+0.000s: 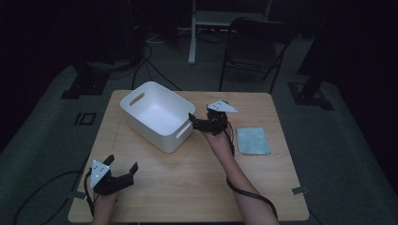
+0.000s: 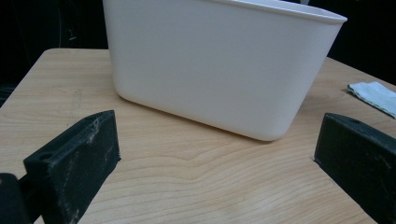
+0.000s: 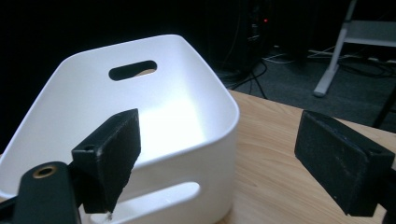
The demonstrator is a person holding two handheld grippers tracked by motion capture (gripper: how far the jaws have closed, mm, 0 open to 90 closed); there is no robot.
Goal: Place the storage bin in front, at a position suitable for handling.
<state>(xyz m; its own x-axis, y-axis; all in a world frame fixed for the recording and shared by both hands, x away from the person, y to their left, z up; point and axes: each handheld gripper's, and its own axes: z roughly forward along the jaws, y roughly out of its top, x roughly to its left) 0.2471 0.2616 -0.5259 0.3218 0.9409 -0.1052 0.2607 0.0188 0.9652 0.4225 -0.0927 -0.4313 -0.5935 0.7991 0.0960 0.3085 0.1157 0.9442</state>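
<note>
**While both tongs gape, one white bin sits between them**

Where the pale wooden tabletop [image 1: 197, 178] spreads under the high view, three loose things can be counted: one white rectangular plastic bin [image 1: 157, 115], one light blue folded cloth [image 1: 253, 140], and no more than that on the wood. Two tongs are held over it, one in each hand.

The white bin stands upright toward ten o'clock of the tabletop's middle, turned at an angle to the edges. It has two slot handles, one in each short wall; its inside looks bare. The cloth lies flat at about three o'clock from the bin, well apart from it, near the right edge.

The right tongs [image 1: 193, 121] hang at the bin's four o'clock corner, just beside the near short wall and its slot handle. Their two black jaws are spread wide and pinch nothing; in the right gripper view one jaw hangs over the bin's rim and the other over bare wood, but whether either touches the bin I cannot tell.

The left tongs [image 1: 123, 169] sit at about seven o'clock of the tabletop, well apart from the bin, pointing toward its long wall. Their jaws are likewise spread wide and hold nothing.

Beyond the tabletop, at twelve o'clock, one dark folding chair [image 1: 256, 47] stands on the floor.
</note>
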